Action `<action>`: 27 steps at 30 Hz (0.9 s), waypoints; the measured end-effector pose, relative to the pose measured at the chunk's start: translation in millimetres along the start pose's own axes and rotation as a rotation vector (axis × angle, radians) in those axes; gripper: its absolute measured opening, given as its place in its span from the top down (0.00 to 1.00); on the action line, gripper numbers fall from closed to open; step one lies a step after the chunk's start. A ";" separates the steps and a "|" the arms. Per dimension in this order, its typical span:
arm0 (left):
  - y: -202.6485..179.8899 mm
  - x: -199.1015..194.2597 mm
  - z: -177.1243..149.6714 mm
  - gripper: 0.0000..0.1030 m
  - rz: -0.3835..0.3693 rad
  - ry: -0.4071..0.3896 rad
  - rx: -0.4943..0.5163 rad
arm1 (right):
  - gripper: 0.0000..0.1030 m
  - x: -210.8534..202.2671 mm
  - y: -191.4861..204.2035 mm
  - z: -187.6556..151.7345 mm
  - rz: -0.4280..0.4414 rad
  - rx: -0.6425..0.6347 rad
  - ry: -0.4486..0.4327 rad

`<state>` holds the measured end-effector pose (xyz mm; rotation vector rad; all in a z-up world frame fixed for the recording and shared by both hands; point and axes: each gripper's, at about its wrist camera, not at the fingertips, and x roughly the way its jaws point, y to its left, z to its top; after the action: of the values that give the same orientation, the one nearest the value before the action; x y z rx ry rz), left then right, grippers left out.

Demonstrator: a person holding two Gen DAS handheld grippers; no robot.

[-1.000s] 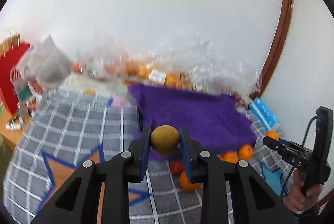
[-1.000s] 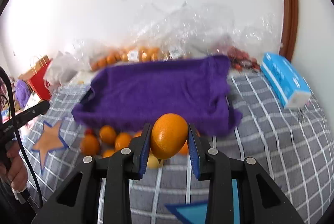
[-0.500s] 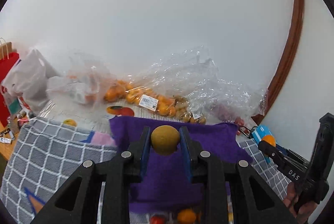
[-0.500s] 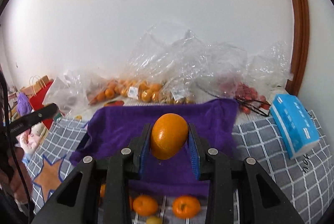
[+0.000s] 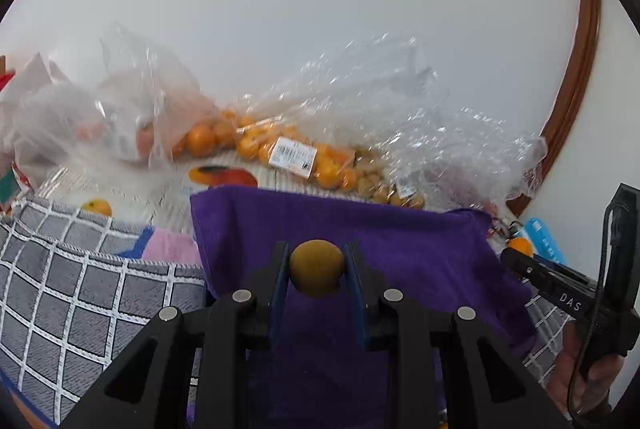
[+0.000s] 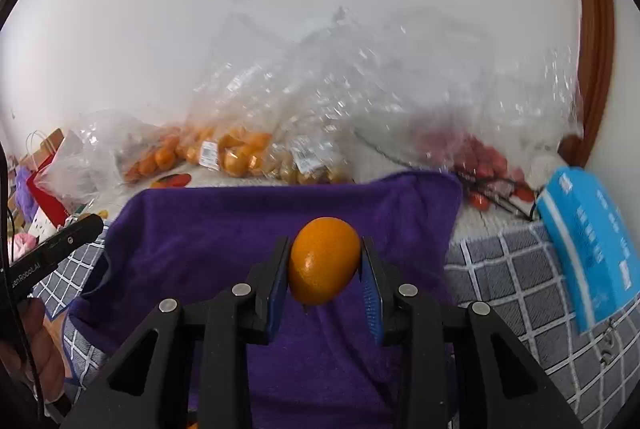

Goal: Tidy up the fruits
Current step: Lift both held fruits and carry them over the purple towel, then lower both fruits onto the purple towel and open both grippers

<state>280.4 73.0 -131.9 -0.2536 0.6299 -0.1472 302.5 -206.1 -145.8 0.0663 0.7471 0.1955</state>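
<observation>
Gripping a small brownish-yellow round fruit, the left gripper has its blue pads pressed against the fruit's two sides, held above a purple towel that spreads beneath and ahead of the jaws. The right gripper is clamped on an orange, which sits tilted between its jaws, also over the purple towel. Beyond both sets of jaws, against the white wall, lie clear plastic bags of oranges, and to the right of them a bag of small red fruits. A blue tissue pack rests on the grey checked cloth to the right of the right jaws
</observation>
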 end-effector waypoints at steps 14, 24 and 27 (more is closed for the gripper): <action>-5.4 24.7 -19.8 0.74 -0.018 0.087 0.031 | 0.67 29.3 -19.8 -16.9 0.008 0.046 0.061; 1.2 35.4 -27.5 0.74 0.051 0.122 0.030 | 0.67 34.8 -22.1 -22.0 0.010 0.062 0.061; 1.3 36.2 -29.3 0.74 0.054 0.119 0.032 | 0.67 35.9 -19.4 -22.6 0.004 0.045 0.057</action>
<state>291.9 61.0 -175.4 -0.1979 0.7516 -0.1207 315.8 -218.2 -188.8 0.1053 0.8082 0.1846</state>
